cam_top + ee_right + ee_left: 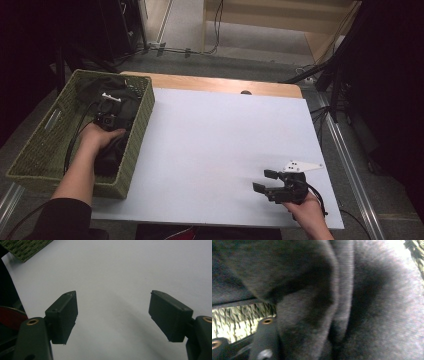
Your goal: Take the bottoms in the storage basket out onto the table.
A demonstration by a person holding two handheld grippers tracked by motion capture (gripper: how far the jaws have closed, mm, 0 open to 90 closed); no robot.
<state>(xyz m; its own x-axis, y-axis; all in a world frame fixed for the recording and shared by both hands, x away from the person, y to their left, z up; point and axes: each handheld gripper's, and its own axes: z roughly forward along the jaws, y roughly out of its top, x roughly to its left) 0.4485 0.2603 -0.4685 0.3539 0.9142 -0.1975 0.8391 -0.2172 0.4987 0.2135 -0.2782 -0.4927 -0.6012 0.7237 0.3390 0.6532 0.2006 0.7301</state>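
The left tongs (111, 102) are sunk in the green woven basket (141, 117) at the left edge of the surface (215, 145), buried in a dark cloth (117, 100) that lies heaped inside it; in the left gripper view the dark cloth (352, 302) presses right against the camera, and I cannot tell whether these tongs are spread or pinching it; the right tongs (265, 181) rest low over the bare white sheet near the front right corner, their jaws spread wide with nothing between them, well apart from the basket.
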